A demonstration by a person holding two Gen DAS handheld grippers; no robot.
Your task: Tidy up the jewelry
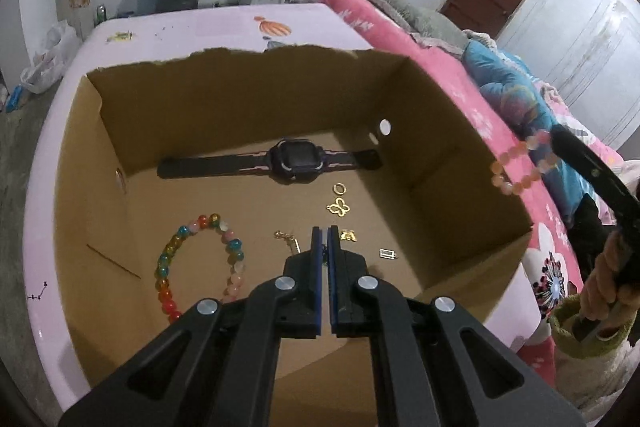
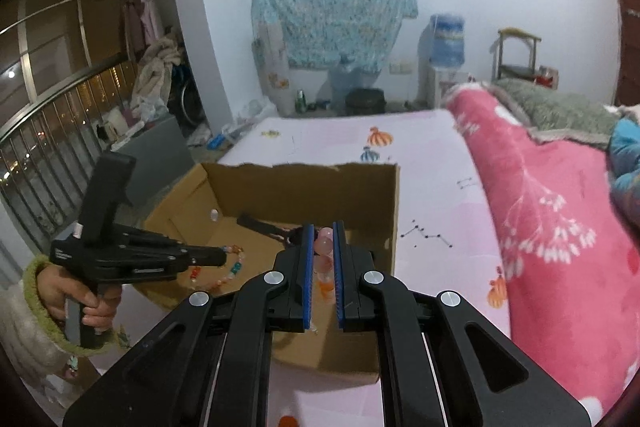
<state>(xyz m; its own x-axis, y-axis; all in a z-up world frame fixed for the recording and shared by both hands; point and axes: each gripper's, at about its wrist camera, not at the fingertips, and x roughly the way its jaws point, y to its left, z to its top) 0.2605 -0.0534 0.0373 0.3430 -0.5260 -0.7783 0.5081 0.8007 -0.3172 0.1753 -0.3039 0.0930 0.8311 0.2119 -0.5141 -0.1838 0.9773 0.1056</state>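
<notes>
Black left tongs (image 1: 325, 239) fill the foreground of the left wrist view, blue pads pressed together with nothing between them, poised over the open cardboard box (image 1: 460, 163) on the bed (image 1: 224, 23). On the box floor lie a multicoloured bead bracelet (image 1: 196, 259), a dark watch (image 1: 280, 161), a gold ring (image 1: 339, 189), a butterfly charm (image 1: 339, 207) and other small gold pieces. At the right edge, the right tongs hold a peach bead bracelet (image 1: 520, 167) above the box's right wall.

From the right wrist view, the right tongs (image 2: 323, 239) are clamped on that bracelet's pink beads, over the box's near corner. A hand (image 2: 86, 301) grips the left tool.
</notes>
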